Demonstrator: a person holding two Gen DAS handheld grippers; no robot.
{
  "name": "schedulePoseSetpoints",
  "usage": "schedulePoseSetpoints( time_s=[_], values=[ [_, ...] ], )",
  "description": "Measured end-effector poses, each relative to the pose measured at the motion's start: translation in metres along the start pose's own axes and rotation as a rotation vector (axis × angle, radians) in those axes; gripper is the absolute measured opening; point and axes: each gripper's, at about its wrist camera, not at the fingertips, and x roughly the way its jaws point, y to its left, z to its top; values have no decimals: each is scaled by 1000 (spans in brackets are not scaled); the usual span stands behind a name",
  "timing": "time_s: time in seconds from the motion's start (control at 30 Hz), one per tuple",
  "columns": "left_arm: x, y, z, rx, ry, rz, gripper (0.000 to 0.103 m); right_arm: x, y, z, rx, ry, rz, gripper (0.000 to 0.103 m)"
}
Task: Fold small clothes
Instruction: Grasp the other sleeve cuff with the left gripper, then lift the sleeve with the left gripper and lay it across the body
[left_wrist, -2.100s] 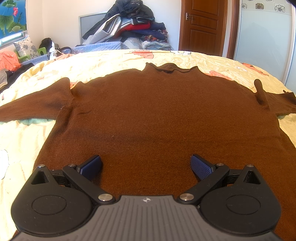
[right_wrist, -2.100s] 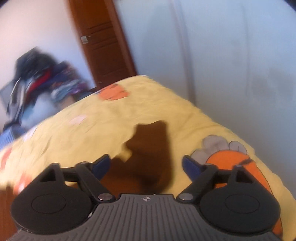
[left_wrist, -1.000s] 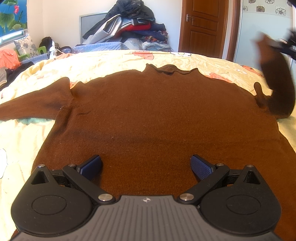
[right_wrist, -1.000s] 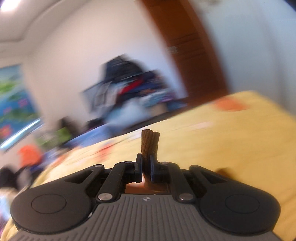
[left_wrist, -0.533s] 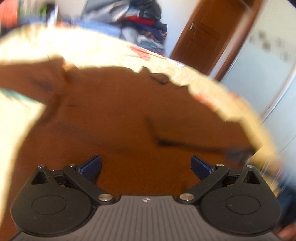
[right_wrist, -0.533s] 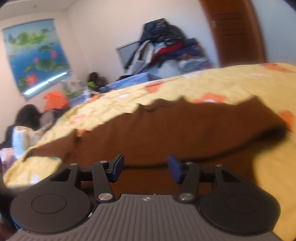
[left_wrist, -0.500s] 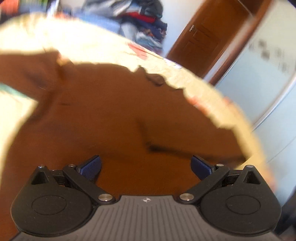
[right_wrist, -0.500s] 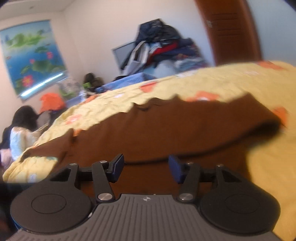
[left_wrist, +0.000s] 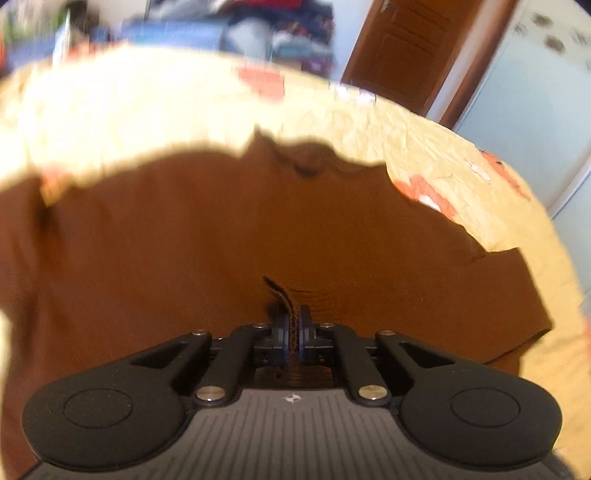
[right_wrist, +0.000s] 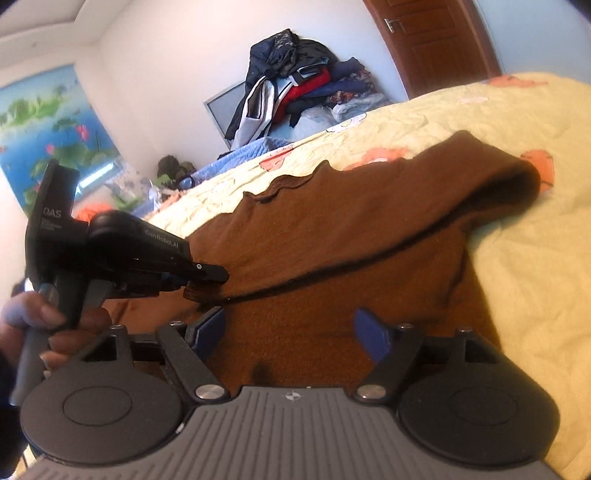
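Left wrist view: the left gripper had its blue pads pressed together on the cuff of the brown sweater, a strip of ribbed knit standing up between them; its jaws had just been closing. Beyond the fingers the sweater lay flat across the yellow bedspread, collar away from the camera and one sleeve folded in across the chest.

In the right wrist view, the right gripper stood spread wide above the sweater's body, nothing between its pads; its jaws had just been opening. Just ahead and to the left, a hand held the left gripper's handle, its tip pinching the cuff end of the folded sleeve. That sleeve ran diagonally back to a rounded fold near the bed's right side. Farther off, a pile of clothes leaned against the white wall, beside a wooden door.
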Motion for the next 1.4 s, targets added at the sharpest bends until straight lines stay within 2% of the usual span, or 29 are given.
schedulePoseSetpoints(
  time_s=[0.07, 0.13, 0.23, 0.37, 0.5, 0.6, 0.63, 0.73, 0.83, 0.93, 1.0, 1.03, 1.07, 1.1, 1.13, 1.2, 1.27, 1.37, 1.4],
  values=[
    [-15, 0, 11, 72, -94, 63, 4, -1, 0, -1, 3, -1, 3, 79],
    [-28, 9, 23, 99, -166, 106, 4, -2, 0, -2, 1, -1, 5, 80],
    [-37, 31, 37, 115, -215, 190, 4, -1, 1, -1, -2, 2, 12, 83],
    [-33, 73, 35, 101, -187, 315, 4, -1, 1, -1, -1, 3, 19, 86],
    [-16, 106, 19, 67, -115, 353, 4, -1, 1, -1, -4, 4, 19, 88],
    [-12, 109, 3, 88, -108, 379, 4, 0, 3, -1, -14, 8, 19, 89],
    [-22, 111, -1, 88, -115, 380, 4, 0, 4, -1, -19, 10, 17, 90],
    [-29, 112, 0, 82, -117, 375, 4, 1, 5, -1, -28, 12, 14, 91],
    [-23, 108, -3, 154, -100, 386, 4, 2, 6, 0, -33, 18, 15, 93],
    [-41, 105, -5, 205, -147, 403, 7, -3, 11, 17, -31, 27, -3, 92],
    [-70, 101, -8, 216, -244, 405, 12, -15, 14, 40, -58, -58, 9, 95],
    [-83, 98, -10, 206, -302, 396, 21, -18, 16, 55, -85, -104, -12, 98],
    [-92, 95, -10, 189, -346, 366, 44, -16, 17, 68, -113, -132, -43, 103],
    [-95, 90, -10, 180, -363, 314, 62, -7, 17, 82, -141, -139, -72, 103],
    [-94, 84, -8, 184, -360, 260, 94, 9, 15, 94, -158, -117, -101, 103],
    [-77, 69, -8, 206, -332, 185, 96, 47, 12, 111, -173, -37, -143, 103],
    [-50, 61, -6, 202, -248, 169, 95, 84, 11, 114, -216, 56, -167, 101],
    [-9, 75, -7, 129, -101, 166, 97, 126, 0, 102, -268, 203, -280, 103],
    [-5, 83, -9, 116, -118, 154, 99, 128, -2, 94, -336, 179, -337, 103]
  ],
)
